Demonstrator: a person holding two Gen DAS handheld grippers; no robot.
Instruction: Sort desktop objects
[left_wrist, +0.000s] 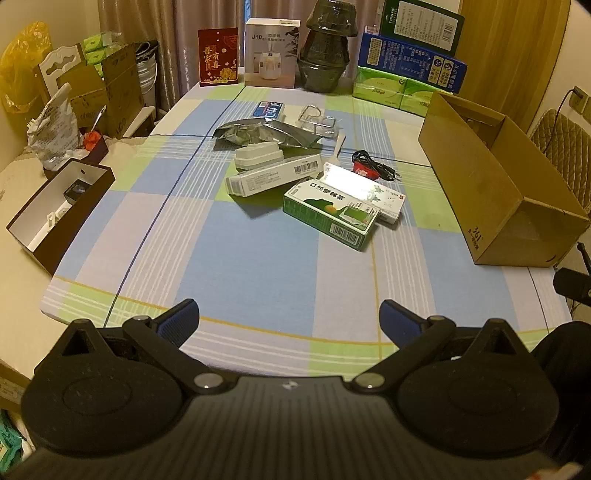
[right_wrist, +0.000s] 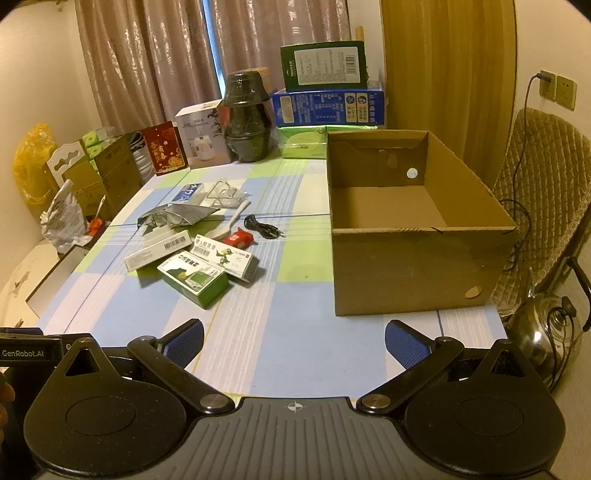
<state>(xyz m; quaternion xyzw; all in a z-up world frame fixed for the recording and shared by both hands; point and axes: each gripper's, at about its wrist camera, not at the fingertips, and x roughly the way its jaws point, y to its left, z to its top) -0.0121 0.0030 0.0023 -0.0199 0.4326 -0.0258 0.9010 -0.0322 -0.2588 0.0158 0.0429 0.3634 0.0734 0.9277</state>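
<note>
Table: filling most of both views, wearing a checked cloth of blue, green and white.
Cardboard box: sitting open-topped at the right of centre in my right view, nothing showing inside it; in my left view it is lying along the right edge.
Back row: a blue carton with a dark green carton on top is standing at upper centre, a dark stacked pot just left of them, then a white appliance box and a red card.
Brown tray: sitting at the left edge of my left view, small items inside, too small to name.
Clutter pile: lying mid-table, left of the cardboard box and well apart from my claws.
Green box: nearest piece of the pile, leaning on a white illustrated box behind it.
Long white box: lying left of the green box, barcode facing up, a white adapter just behind it.
Silver pouch: crumpled, lying beyond the adapter.
Black cable: coiled to the right of the pile, a red packet just beside it.
White spoon: lying between pouch and cable.
My left gripper: hanging over the near cloth edge, fingers spread wide, pinching nothing.
My right gripper: hanging likewise at lower centre, fingers spread wide, nothing between them.
</note>
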